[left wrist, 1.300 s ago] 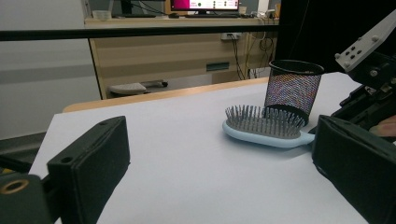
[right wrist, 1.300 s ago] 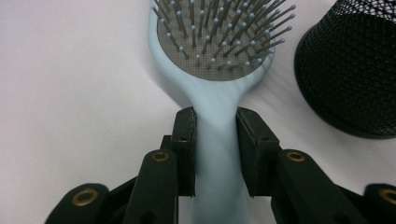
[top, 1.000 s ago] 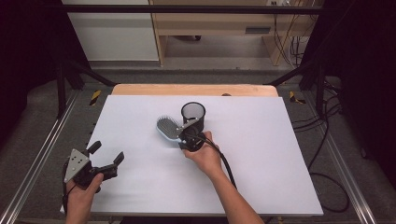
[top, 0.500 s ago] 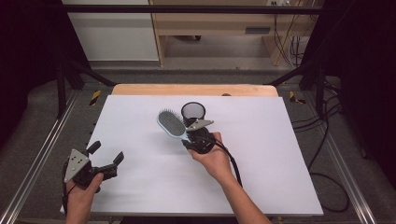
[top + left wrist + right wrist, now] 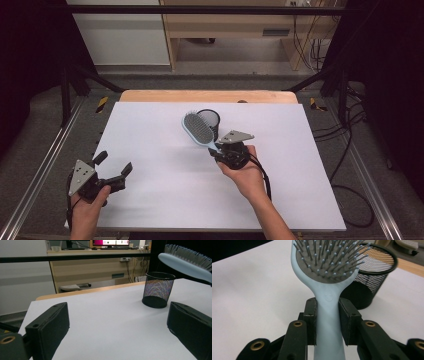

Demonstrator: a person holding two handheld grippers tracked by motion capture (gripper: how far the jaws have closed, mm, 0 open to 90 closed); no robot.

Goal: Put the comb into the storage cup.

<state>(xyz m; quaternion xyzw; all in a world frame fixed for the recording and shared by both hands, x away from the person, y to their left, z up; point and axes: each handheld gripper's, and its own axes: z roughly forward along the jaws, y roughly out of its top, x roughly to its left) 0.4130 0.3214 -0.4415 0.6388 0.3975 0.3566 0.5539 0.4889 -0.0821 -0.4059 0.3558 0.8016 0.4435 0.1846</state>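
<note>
My right hand-held gripper (image 5: 328, 322) clamped the brush (image 5: 327, 287) by its handle; the left (image 5: 112, 170) sat open. Best was to stand the brush upright above the cup (image 5: 209, 120) before lowering.

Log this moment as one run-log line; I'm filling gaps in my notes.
right claw: shut on hairbrush handle, lifted | left claw: open, empty | mesh cup: upright, beside brush | table: white

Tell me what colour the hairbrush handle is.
Pale blue. The hairbrush handle shows best in the right gripper view, clamped between the black jaws.
</note>
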